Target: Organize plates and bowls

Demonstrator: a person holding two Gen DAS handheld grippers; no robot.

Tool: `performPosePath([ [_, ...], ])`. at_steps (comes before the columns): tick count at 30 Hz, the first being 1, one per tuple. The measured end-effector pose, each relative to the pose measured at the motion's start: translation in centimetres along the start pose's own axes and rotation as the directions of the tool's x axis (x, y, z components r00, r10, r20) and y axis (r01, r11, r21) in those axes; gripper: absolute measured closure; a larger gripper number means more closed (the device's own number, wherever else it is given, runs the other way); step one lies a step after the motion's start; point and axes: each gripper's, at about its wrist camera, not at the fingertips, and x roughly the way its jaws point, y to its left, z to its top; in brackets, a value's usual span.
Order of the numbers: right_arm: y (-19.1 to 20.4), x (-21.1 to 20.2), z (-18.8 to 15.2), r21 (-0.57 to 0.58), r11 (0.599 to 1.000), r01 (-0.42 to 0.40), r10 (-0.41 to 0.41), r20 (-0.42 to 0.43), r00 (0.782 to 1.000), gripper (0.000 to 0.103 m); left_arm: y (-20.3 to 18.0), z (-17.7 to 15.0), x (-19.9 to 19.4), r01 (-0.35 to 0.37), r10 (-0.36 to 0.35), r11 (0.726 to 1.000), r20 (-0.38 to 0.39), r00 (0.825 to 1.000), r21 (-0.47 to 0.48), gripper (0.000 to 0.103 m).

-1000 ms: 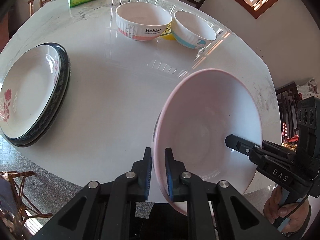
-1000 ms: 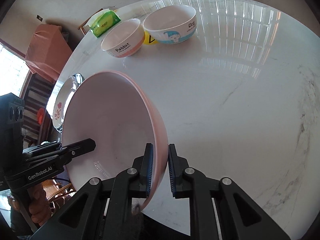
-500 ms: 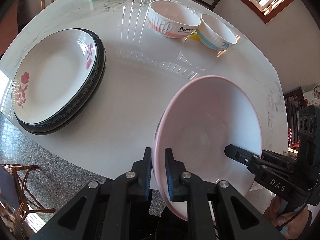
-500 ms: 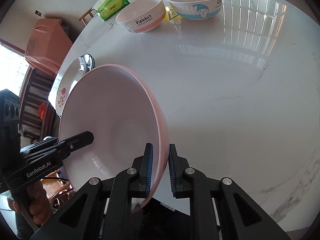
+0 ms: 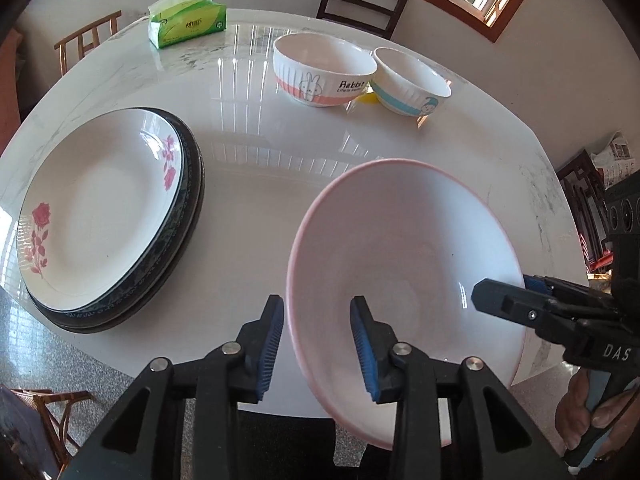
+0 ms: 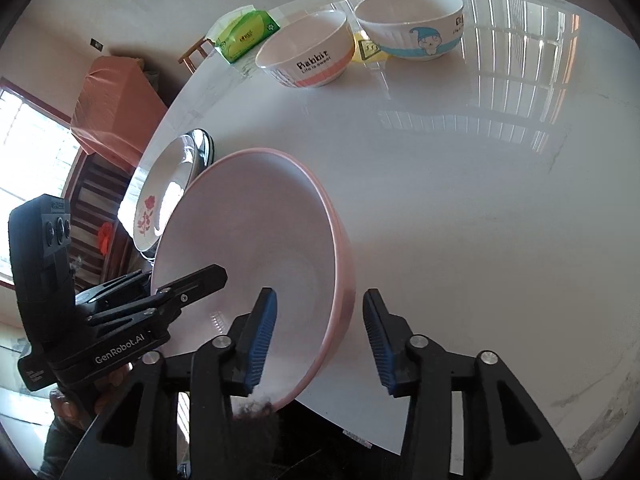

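On the white marble table, both grippers' fingers are opening around the glossy pink-rimmed bowl.

I read "Rabbit" on the pink-banded bowl, "GenRobot.AI" on the left gripper, and "DAS" on the right gripper.

- Large bowl: white inside, pale pink rim.
- Top plate: white, pink roses.
- Plates beneath: dark, patterned rim.
- Rabbit bowl: white, coral band.
- Second bowl: white, blue band.
- Tissue pack: green.
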Motion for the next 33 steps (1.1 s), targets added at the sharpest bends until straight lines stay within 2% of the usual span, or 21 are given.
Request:
performPosePath([
  [2, -0.5, -2.0, -0.2, -0.026, 0.999, 0.026, -0.022, 0.123, 0.992, 0.043, 0.6, -0.4, -0.7, 0.011, -0.011, 1.0, 0.036, 0.999, 0.006, 0.05],
  [3, -0.9, -3.0, -0.3, -0.04, 0.996, 0.074, -0.064, 0.203, 0.977, 0.04, 1.0, -0.5, -1.0, 0.017, -0.017, 1.0, 0.046, 0.999, -0.004, 0.042],
  [4, -1.3, -4.0, -0.3, -0.051, 0.988, 0.144, -0.123, 0.295, 0.948, 0.039, 1.7, -0.4, -1.5, 0.041, -0.04, 0.999, 0.056, 0.998, -0.024, 0.041],
  [6, -2.3, -5.3, -0.3, -0.044, 0.954, 0.297, -0.241, 0.475, 0.846, 0.038, 3.2, -0.4, -2.7, 0.133, -0.123, 0.988, 0.128, 0.984, -0.077, 0.041],
  [8, -3.7, -5.7, -0.4, -0.023, 0.931, 0.363, -0.275, 0.609, 0.744, 0.037, 4.8, -0.6, -4.4, 0.207, -0.168, 0.972, 0.286, 0.943, -0.11, 0.039],
  [10, -4.8, -5.4, -0.2, 0.002, 0.915, 0.404, -0.306, 0.656, 0.69, 0.032, 5.8, -0.3, -5.5, 0.228, -0.171, 0.967, 0.38, 0.909, -0.112, 0.037],
  [12, -5.1, -4.9, 0.1, 0.018, 0.896, 0.443, -0.334, 0.686, 0.647, 0.032, 6.3, 0.4, -6.0, 0.228, -0.167, 0.969, 0.425, 0.89, -0.096, 0.037],
  [14, -4.4, -4.5, -0.6, 0.022, 0.856, 0.516, -0.358, 0.746, 0.562, 0.032, 6.8, 0.9, -6.2, 0.212, -0.137, 0.972, 0.475, 0.869, -0.107, 0.037],
  [15, -4.0, -4.4, -1.0, 0.02, 0.842, 0.539, -0.351, 0.779, 0.52, 0.031, 7.1, 1.4, -6.2, 0.211, -0.135, 0.971, 0.48, 0.867, -0.109, 0.037],
  [17, -3.0, -4.6, -1.7, 0.013, 0.823, 0.568, -0.335, 0.82, 0.465, 0.018, 7.4, 2.3, -5.6, 0.23, -0.149, 0.967, 0.48, 0.864, -0.114, 0.037],
  [20, -1.6, -5.1, -3.0, 0.037, 0.789, 0.613, -0.32, 0.876, 0.36, 0.012, 7.9, 3.3, -4.7, 0.24, -0.145, 0.961, 0.493, 0.858, -0.135, 0.037],
  [21, -1.1, -5.1, -3.3, 0.056, 0.766, 0.64, -0.338, 0.882, 0.328, 0.002, 8.0, 3.5, -4.3, 0.254, -0.152, 0.957, 0.499, 0.853, -0.143, 0.037],
  [23, -0.5, -4.9, -3.3, 0.114, 0.718, 0.687, -0.401, 0.874, 0.273, 0.001, 8.2, 4.0, -3.7, 0.263, -0.153, 0.952, 0.501, 0.852, -0.156, 0.037],
  [24, -0.5, -4.9, -3.2, 0.128, 0.709, 0.693, -0.419, 0.868, 0.268, 0.001, 8.2, 4.3, -3.3, 0.261, -0.152, 0.952, 0.495, 0.855, -0.159, 0.037],
  [26, -1.0, -5.1, -3.0, 0.137, 0.725, 0.675, -0.434, 0.852, 0.293, 0.001, 8.1, 4.9, -2.6, 0.255, -0.149, 0.953, 0.483, 0.863, -0.162, 0.037],
  [27, -1.5, -5.2, -3.0, 0.14, 0.745, 0.652, -0.444, 0.834, 0.328, 0.001, 8.1, 5.2, -2.3, 0.252, -0.149, 0.954, 0.479, 0.865, -0.16, 0.037],
  [29, -3.1, -5.2, -2.5, 0.122, 0.815, 0.567, -0.421, 0.797, 0.434, 0.001, 8.1, 5.9, -1.8, 0.243, -0.142, 0.957, 0.476, 0.868, -0.157, 0.037],
  [30, -3.7, -5.5, -2.6, 0.122, 0.841, 0.527, -0.4, 0.796, 0.455, 0.001, 8.1, 6.3, -1.5, 0.227, -0.131, 0.962, 0.473, 0.871, -0.152, 0.037],
  [31, -4.1, -5.7, -2.6, 0.137, 0.85, 0.509, -0.401, 0.796, 0.454, 0.0, 7.9, 6.8, -1.2, 0.2, -0.113, 0.969, 0.462, 0.88, -0.143, 0.037],
  [32, -4.4, -5.7, -2.5, 0.123, 0.863, 0.49, -0.382, 0.793, 0.474, 0.0, 7.8, 7.4, -0.9, 0.18, -0.105, 0.975, 0.44, 0.892, -0.132, 0.037],
  [33, -4.5, -5.5, -2.0, 0.064, 0.883, 0.464, -0.335, 0.779, 0.53, 0.0, 7.8, 8.1, -0.5, 0.18, -0.115, 0.976, 0.413, 0.904, -0.122, 0.037],
])
